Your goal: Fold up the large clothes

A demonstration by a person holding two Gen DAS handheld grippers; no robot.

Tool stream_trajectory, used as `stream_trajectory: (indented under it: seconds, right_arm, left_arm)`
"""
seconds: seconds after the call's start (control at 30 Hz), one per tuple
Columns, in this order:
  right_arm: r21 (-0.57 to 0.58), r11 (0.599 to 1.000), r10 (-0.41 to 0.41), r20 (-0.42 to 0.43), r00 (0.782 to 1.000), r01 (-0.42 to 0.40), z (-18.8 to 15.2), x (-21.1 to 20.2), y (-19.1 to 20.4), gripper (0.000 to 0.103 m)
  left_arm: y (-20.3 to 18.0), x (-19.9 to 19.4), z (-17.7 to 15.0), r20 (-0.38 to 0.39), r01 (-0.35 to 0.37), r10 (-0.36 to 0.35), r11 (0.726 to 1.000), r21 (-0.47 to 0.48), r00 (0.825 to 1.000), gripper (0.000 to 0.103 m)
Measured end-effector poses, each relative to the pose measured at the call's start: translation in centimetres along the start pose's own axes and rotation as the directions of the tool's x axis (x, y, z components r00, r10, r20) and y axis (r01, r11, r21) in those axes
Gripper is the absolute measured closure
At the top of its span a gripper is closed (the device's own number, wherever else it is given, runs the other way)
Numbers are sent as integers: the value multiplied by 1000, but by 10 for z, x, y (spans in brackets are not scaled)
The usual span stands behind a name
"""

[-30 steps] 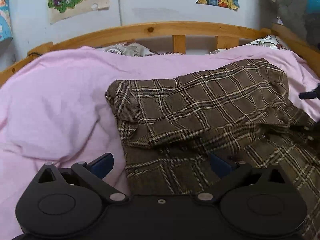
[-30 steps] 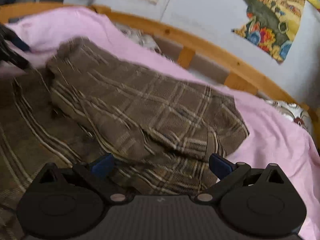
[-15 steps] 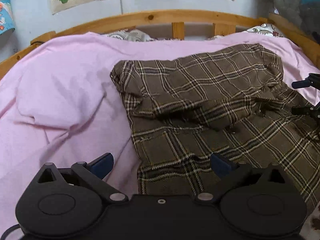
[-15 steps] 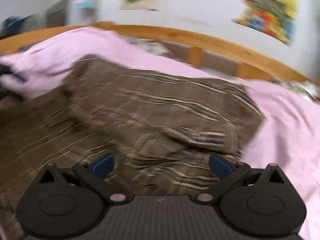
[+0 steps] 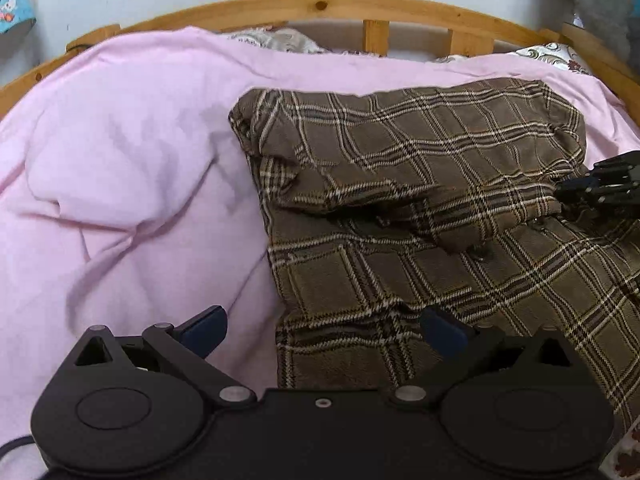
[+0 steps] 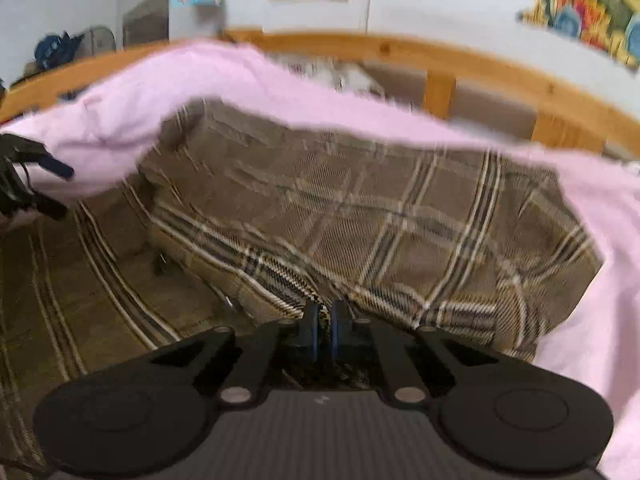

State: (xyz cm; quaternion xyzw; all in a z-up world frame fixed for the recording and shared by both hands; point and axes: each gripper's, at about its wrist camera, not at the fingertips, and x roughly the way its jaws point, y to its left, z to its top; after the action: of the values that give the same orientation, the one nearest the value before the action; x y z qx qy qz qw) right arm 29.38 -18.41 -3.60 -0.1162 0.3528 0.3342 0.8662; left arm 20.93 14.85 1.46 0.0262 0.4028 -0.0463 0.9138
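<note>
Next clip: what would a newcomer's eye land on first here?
The brown plaid garment, partly folded over itself, sprawls across the right of the pink bedsheet, inside the curved wooden bed rail. In the right wrist view, the right gripper has just closed its jaws, pinching a fold of that plaid.

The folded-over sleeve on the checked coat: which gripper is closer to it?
Right. The right gripper has just closed, pinching the sleeve's near edge. The left gripper is open over the coat's side edge, short of the sleeve.
</note>
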Motion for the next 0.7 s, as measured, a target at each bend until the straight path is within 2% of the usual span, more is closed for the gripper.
stream_trajectory:
  seconds: [0.13, 0.2, 0.27, 0.37, 0.5, 0.7]
  right_arm:
    - [5, 998, -65, -16, 998, 65, -3, 2, 7, 66]
    - [22, 997, -79, -3, 997, 79, -4, -12, 10, 41]
    - [16, 996, -85, 12, 996, 85, -7, -31, 15, 30]
    - [24, 994, -105, 40, 994, 104, -16, -67, 25, 14]
    - [48, 990, -133, 67, 989, 130, -33, -117, 45, 3]
    - [-36, 976, -214, 0, 977, 214, -74, -163, 89, 0]
  left_arm:
    - [-3, -1, -3, -10, 45, -45, 999, -12, 999, 1]
    - [-6, -5, -5, -7, 90, -90, 996, -5, 996, 1]
    - [-13, -10, -9, -3, 128, -128, 992, 15, 992, 1]
    - [-29, -18, -18, 5, 114, -115, 991, 74, 993, 1]
    - [-50, -36, -31, 5, 134, -136, 982, 134, 991, 1]
    - [-90, -53, -52, -24, 233, -233, 950, 207, 972, 1]
